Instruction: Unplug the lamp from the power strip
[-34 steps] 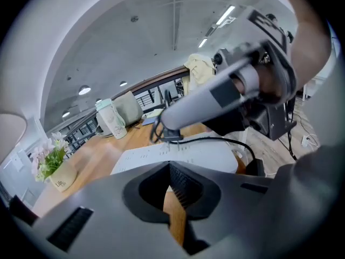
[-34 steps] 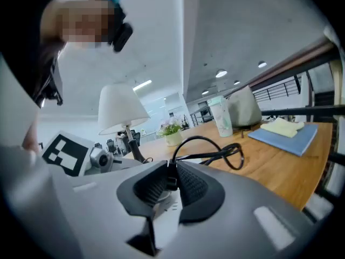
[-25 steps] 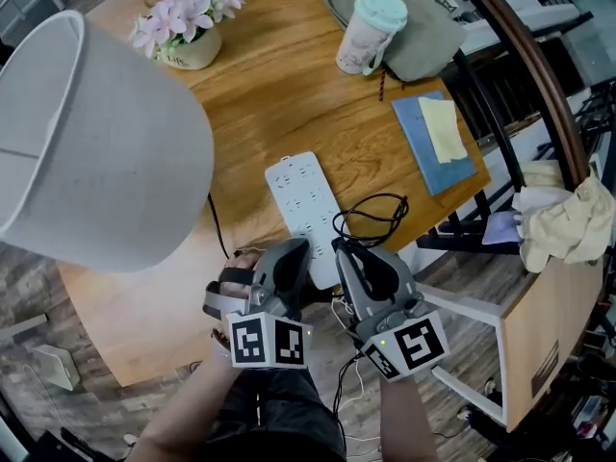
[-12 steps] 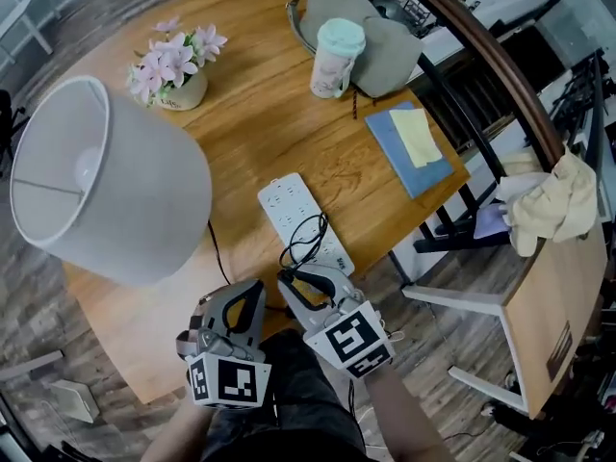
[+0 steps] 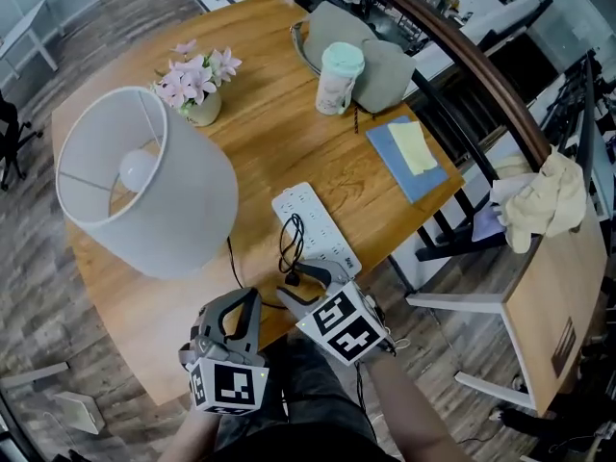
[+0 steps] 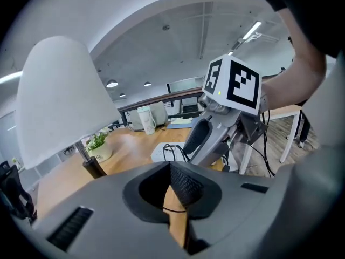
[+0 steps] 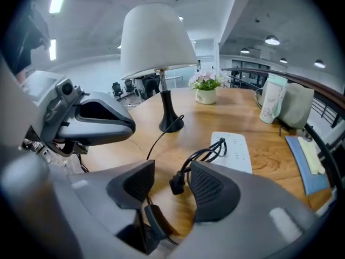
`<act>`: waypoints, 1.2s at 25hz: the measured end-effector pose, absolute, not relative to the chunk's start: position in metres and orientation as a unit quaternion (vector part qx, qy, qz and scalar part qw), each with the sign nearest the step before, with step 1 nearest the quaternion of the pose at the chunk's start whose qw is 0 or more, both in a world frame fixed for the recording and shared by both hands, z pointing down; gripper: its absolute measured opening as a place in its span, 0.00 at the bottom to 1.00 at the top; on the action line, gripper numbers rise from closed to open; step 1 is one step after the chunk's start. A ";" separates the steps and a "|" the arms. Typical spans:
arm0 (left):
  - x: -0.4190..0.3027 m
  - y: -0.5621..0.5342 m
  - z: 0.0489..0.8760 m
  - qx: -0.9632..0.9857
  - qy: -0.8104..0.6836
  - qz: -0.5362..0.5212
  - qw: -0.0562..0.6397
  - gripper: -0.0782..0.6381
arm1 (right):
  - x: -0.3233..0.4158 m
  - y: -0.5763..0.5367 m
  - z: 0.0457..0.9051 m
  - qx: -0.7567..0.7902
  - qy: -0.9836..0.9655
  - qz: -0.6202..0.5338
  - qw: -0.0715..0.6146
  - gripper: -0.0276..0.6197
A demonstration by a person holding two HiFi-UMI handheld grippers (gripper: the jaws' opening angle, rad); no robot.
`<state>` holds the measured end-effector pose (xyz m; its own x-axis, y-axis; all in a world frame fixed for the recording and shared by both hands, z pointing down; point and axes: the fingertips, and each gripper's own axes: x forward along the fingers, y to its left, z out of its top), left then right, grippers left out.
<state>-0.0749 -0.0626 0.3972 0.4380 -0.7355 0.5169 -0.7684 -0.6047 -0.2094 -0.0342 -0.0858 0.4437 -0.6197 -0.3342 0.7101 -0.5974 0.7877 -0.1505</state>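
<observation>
Lamp plug out of the power strip, lying loose between wide jaws

At the near edge of the tabletop (image 5: pixel 279 133) the left hand-held gripper (image 6: pixel 172 183) has its jaws all but together and empty. Just right of it, the right hand-held gripper (image 7: pixel 170 188) has just been opening its jaws, and the black plug (image 7: pixel 176 183) sits between them, unpressed. Its cord (image 5: pixel 289 243) loops over the near end of the white power strip (image 5: pixel 318 221). The lamp (image 5: pixel 144 181) stands left. Farther off are a flower pot (image 5: pixel 200 77), a cup (image 5: pixel 339 77), a grey bag (image 5: pixel 390 61) and, to the right, a blue notebook (image 5: pixel 409 162).
</observation>
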 end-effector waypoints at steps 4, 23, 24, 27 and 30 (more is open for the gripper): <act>-0.074 -0.065 0.392 0.851 -0.442 0.283 0.025 0.10 | -0.022 -0.088 0.424 0.281 -0.875 0.190 0.344 0.38; -0.045 -0.103 0.304 0.890 -0.438 0.122 0.041 0.10 | 0.036 -0.102 0.271 0.447 -0.889 0.056 0.084 0.05; -0.045 -0.105 0.295 0.891 -0.438 0.109 0.045 0.10 | 0.038 -0.102 0.263 0.452 -0.888 0.050 0.075 0.05; -0.048 -0.112 0.276 0.893 -0.441 0.075 0.041 0.10 | 0.044 -0.103 0.245 0.464 -0.884 0.043 0.048 0.05; -0.052 -0.119 0.259 0.893 -0.445 0.054 0.032 0.10 | 0.049 -0.103 0.230 0.472 -0.880 0.031 0.039 0.05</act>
